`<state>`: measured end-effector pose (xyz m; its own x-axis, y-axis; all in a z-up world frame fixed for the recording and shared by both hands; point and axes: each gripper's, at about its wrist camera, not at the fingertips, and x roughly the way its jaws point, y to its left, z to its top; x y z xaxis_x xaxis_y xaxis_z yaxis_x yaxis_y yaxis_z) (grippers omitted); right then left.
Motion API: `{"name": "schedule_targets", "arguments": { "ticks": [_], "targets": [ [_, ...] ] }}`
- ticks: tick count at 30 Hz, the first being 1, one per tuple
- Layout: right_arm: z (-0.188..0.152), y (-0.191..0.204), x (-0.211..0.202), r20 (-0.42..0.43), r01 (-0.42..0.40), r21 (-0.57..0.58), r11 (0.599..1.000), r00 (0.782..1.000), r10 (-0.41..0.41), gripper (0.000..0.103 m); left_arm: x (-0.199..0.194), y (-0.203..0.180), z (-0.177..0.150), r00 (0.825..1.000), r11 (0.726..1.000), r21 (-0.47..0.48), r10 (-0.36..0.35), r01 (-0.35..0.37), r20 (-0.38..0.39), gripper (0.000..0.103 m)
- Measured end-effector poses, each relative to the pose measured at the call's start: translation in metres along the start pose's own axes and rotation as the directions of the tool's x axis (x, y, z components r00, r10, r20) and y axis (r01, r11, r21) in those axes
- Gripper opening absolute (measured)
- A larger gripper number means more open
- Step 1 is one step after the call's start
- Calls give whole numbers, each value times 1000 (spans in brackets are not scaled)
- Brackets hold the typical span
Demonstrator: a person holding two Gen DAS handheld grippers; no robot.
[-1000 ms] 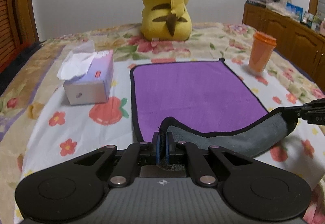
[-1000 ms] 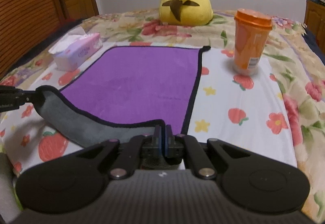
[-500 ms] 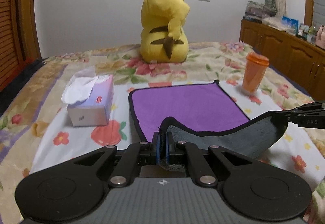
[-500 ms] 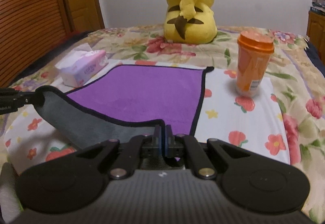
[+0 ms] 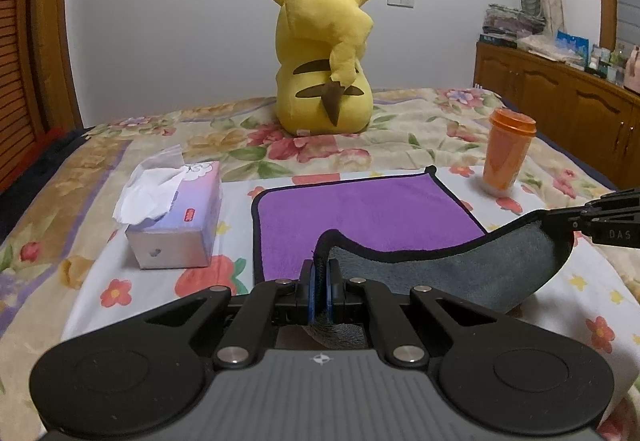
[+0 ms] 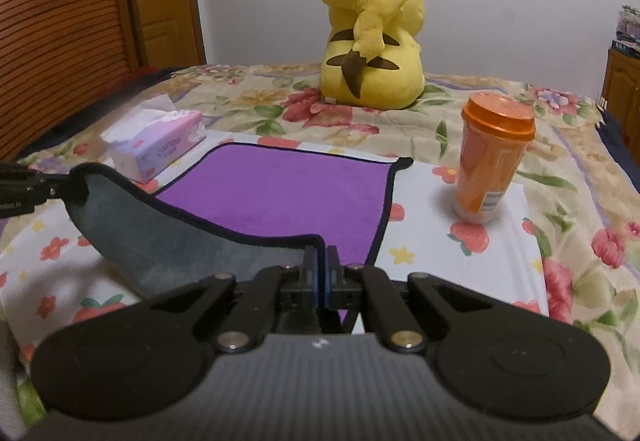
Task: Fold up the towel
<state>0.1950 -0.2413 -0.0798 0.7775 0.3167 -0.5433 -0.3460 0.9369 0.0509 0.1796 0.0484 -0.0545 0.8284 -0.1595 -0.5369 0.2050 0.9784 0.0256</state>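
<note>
Even, soft indoor light in both views, moderately bright, no visible lamp; white wall [image 5: 180, 41] evenly lit, slightly grey; faint soft shadow at the base of the orange cup [image 6: 492, 161] toward its left; no glare; strong fisheye bending, door frame [image 5: 52, 41] curves at the left edge; dark vignette in the corners; right view softer, near gripper body and bedspread [image 6: 580, 241] edges blurred; the left view sharper; colours saturated.
</note>
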Motion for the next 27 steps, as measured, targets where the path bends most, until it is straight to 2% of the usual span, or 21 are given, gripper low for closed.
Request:
{"name": "schedule_targets", "arguments": {
  "ticks": [27],
  "targets": [
    [11, -17, 44, 28, 15, -42, 999, 1000, -14, 3, 49, 14, 15, 999, 999, 8, 31, -31, 41, 8]
  ]
}}
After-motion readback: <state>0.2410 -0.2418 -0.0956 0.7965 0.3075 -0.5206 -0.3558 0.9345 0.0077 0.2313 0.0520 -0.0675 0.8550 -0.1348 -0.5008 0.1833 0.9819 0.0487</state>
